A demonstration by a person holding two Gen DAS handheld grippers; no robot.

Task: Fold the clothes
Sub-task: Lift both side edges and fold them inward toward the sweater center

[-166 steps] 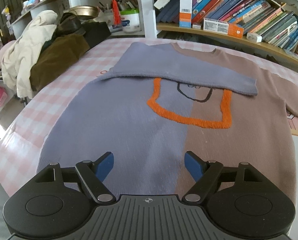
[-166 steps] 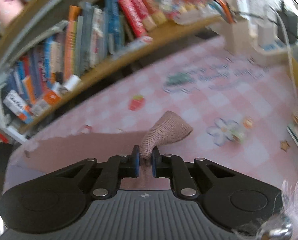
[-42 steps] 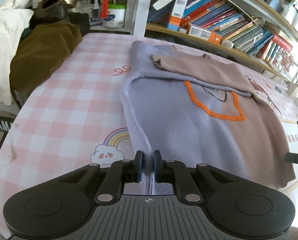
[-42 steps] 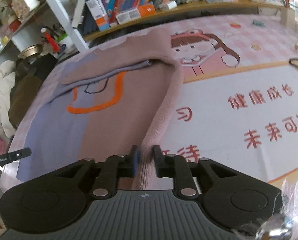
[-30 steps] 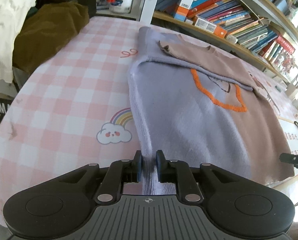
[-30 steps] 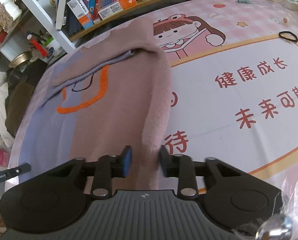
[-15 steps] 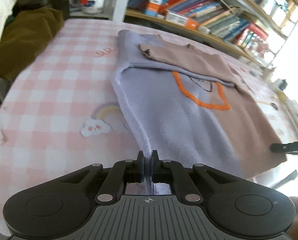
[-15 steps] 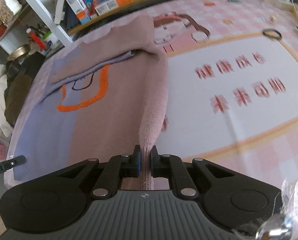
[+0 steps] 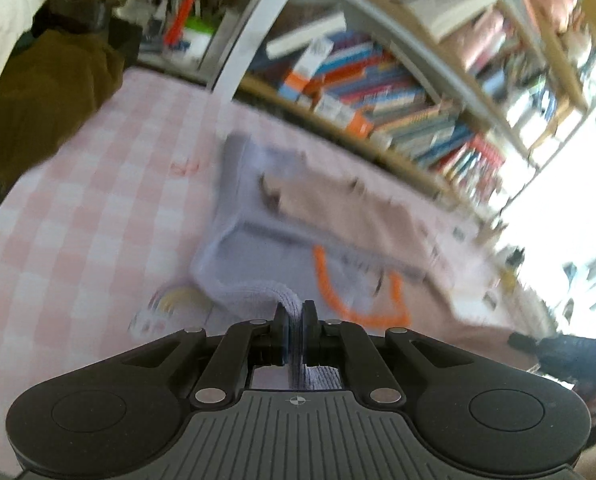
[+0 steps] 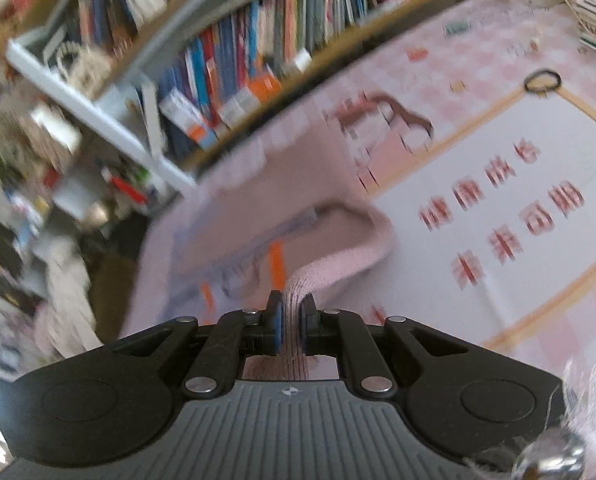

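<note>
1. Table (image 9: 70, 208): pink-and-white checked cover, printed white panel with red characters at 3 o'clock in the right wrist view
2. Bookshelf (image 10: 226, 60): packed with upright books, along the table's far edge at 12 o'clock in both views
3. Sweater (image 9: 258, 256): lilac and dusty pink with an orange outline motif, lying mid-table, sleeves folded across the chest; near hem corners raised off the cover
4. Brown garment (image 9: 46, 96): heaped at 10 o'clock, left wrist view
5. Left gripper (image 9: 294, 320): pressed together, pinching the lilac hem corner
6. Right gripper (image 10: 289, 316): pressed together, pinching the pink hem corner
7. Black hair tie (image 10: 543, 81): on the cover at 2 o'clock, well apart from the sweater
</note>
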